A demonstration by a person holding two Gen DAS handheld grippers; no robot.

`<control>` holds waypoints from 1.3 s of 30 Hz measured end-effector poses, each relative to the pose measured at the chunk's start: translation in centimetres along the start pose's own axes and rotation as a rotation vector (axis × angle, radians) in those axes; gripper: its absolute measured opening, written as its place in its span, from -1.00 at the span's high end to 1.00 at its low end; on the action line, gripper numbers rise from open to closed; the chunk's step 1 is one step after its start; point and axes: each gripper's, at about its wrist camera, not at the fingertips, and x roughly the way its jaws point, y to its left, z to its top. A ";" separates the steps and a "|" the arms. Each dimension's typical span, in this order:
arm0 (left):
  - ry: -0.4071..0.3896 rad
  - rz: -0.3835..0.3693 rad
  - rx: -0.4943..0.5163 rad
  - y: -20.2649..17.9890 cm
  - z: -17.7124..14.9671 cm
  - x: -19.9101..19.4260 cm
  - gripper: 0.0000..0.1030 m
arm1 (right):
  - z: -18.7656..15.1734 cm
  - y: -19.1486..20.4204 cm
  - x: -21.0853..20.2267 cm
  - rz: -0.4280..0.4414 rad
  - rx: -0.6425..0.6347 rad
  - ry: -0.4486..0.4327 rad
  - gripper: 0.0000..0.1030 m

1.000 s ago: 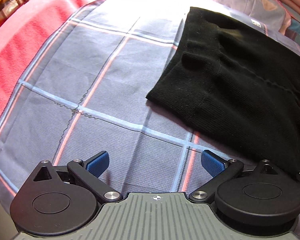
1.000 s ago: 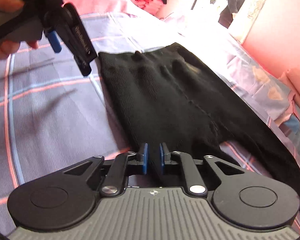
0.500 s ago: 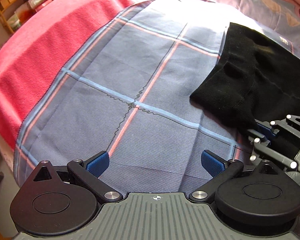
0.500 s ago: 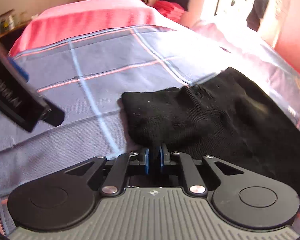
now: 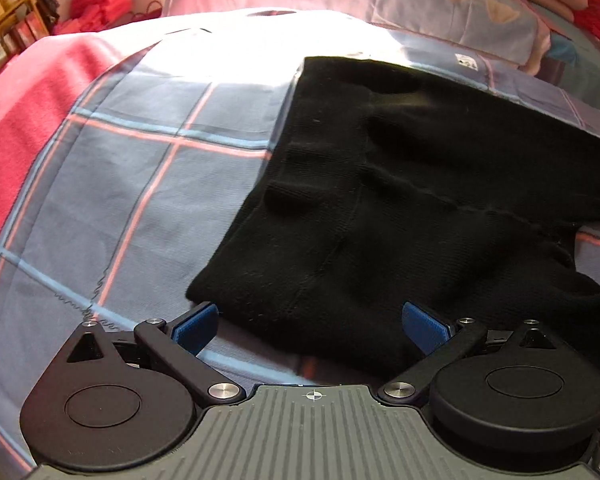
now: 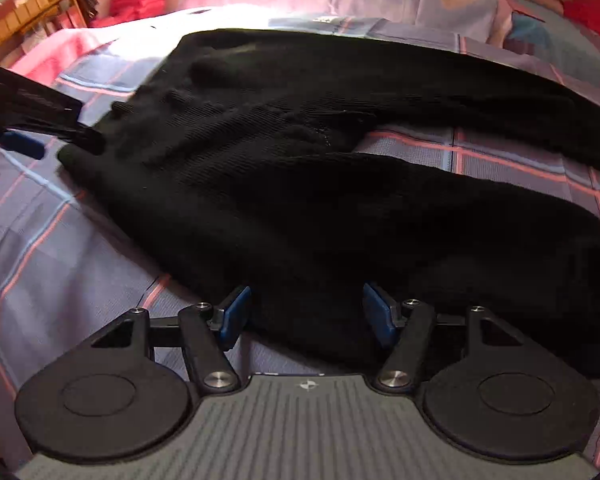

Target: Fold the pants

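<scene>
My right gripper [image 6: 304, 312] has just been opening; its blue pads [image 6: 233, 312] now stand apart over the near edge of the black pants [image 6: 300, 208], with cloth lying between them but neither pad pressing on it. My left gripper [image 5: 310, 326] is spread wide too, released, its pads on either side of the near corner of the pants [image 5: 400, 200] and gripping nothing.

The pants lie flat on the blue checked sheet [image 5: 140, 200], which covers the bed.

From the right wrist I see much more of the garment: two legs run off to the right, parted by a wedge of sheet [image 6: 480, 152], the far leg reaching along the far side and the near leg running to the right edge of the picture. This view also catches my left gripper [image 6: 28, 128] at the far left, blurred, just beside the left corner of the pants.

The left wrist shows mostly the upper part with its straight left edge and only the start of the split at the right. It shows what the other view barely does: the wide stretch of sheet to the left and the red blanket [image 5: 16, 120] beyond it. Pillows [image 5: 440, 8] lie at the far side in both views.
</scene>
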 end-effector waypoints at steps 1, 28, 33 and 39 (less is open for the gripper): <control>0.017 0.007 0.014 -0.9 0.3 0.9 -1.00 | -0.4 -1.3 -1.8 -0.025 0.047 -0.011 -0.29; 0.020 0.075 0.018 -1.7 2.3 1.5 -1.00 | -2.6 -27.4 -12.3 -0.557 0.755 -0.468 -0.36; -0.066 0.043 0.003 -2.9 6.5 1.4 -1.00 | 3.1 -33.3 -7.4 -0.376 0.812 -0.408 -0.41; -0.044 0.046 -0.021 -6.3 10.8 6.3 -1.00 | 5.9 -38.2 -2.4 -0.311 0.950 -0.393 -0.31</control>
